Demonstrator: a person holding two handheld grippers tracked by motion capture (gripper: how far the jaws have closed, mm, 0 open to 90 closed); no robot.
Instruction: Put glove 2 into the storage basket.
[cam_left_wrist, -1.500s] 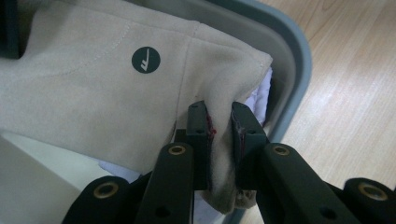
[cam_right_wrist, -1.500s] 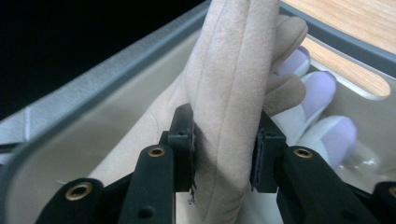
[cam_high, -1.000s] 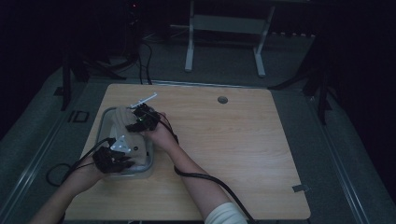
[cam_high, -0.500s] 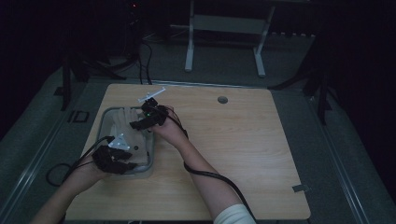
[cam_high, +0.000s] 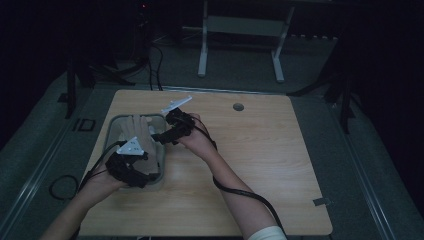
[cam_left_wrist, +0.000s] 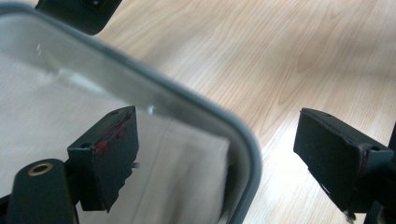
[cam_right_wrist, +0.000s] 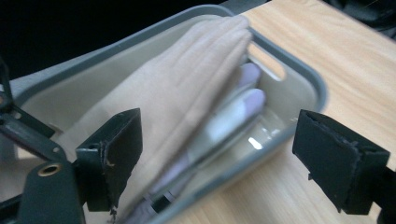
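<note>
At the near left corner of the desk (cam_high: 260, 200), the left tongs (cam_high: 142, 167) hang just over the near end of a clear plastic bin (cam_high: 111, 131) with a grey rim. Their jaws have just been opening and now stand spread, one over the bin's inside and one over the bare wood, with the rim running between them untouched; nothing is pinched. Inside the bin lies a folded beige cloth (cam_right_wrist: 182, 88), laid lengthwise so it fits within the walls, and beside it something pale and lilac (cam_right_wrist: 243, 105), too blurred to name. Farther along, the right tongs (cam_high: 161, 136) hover over the bin's right edge, angled down toward the cloth. Their jaws have likewise just been opening and are spread wide, holding nothing. Both pairs look to have let go, probably because the cloth now sits where it was meant to be. Beyond them, the far half of the desk carries a small round cable hole (cam_high: 238, 107).
</note>
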